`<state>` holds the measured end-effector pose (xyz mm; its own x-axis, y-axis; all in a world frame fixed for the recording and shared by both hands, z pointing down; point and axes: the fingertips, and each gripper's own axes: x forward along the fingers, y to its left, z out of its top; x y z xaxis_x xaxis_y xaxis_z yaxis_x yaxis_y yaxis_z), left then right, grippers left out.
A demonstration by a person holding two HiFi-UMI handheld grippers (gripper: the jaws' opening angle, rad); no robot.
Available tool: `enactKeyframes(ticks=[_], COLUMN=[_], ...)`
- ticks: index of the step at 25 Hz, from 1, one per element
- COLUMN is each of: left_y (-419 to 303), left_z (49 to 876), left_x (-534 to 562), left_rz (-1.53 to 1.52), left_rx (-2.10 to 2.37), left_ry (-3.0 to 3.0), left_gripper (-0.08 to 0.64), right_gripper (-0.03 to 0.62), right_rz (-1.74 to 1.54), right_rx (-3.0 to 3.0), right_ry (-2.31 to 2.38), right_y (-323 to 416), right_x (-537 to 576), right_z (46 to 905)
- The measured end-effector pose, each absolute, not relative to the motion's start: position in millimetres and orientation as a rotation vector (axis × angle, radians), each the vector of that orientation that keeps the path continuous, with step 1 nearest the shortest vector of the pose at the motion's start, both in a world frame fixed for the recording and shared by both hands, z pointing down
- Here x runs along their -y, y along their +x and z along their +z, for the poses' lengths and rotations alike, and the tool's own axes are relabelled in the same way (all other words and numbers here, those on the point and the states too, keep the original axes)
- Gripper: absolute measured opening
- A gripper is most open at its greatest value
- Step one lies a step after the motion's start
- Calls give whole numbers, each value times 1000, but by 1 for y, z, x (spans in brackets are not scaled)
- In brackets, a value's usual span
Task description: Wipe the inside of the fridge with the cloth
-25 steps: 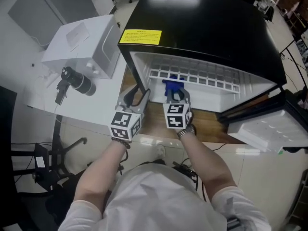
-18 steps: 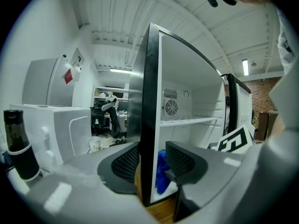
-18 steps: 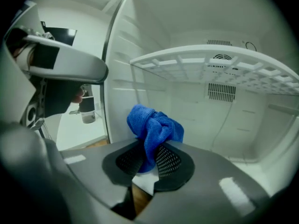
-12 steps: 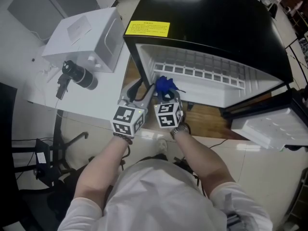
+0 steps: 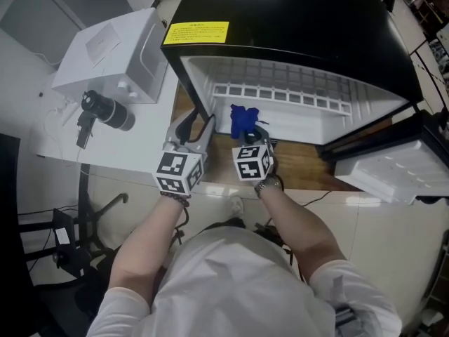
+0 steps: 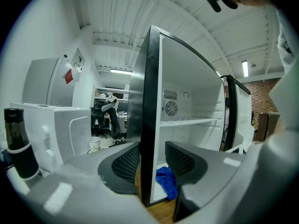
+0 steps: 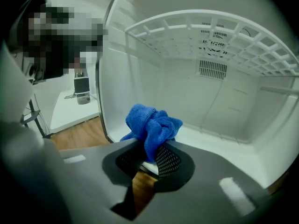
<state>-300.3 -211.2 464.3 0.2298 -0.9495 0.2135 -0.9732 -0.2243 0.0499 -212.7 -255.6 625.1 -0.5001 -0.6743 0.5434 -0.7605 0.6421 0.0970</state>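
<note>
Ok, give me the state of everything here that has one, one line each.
fridge door, swung open.
fridge, nothing stored inside.
wire shelf, in place.
blue cloth, bunched, clamped in right gripper.
right gripper, shut on the blue cloth.
left gripper, jaws apart astride the fridge's side wall, just closed a little.

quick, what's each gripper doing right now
left gripper: open, straddling the fridge side wall; jaws just closed slightly, no clear pinch.
right gripper: closed on the blue cloth.

White short-sleeved shirt (image 5: 231,286), wristwatch (image 5: 269,184), grey left gripper (image 5: 199,122) and right gripper (image 5: 254,140) with black-and-white marker cubes (image 5: 179,173)
</note>
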Motion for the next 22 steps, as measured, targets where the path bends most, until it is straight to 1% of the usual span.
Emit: enactKeyframes(ticks=[4,7,22], left_y=[-300,-302,-282], left_z=[464,466,467], left_x=[208,202,188], left_rz=[197,188,154], left_rx=[1837,1834,1802], left_ry=[2327,2326,2339], left_gripper=[162,144,140], right_gripper=[52,52,52], right_rz=[229,236,281], right_rx=[2285,2263,2116], right_ry=[1171,1213,1436], right_y=[-188,-169,-61], right_x=[261,266,286], right_z=[625,625,624])
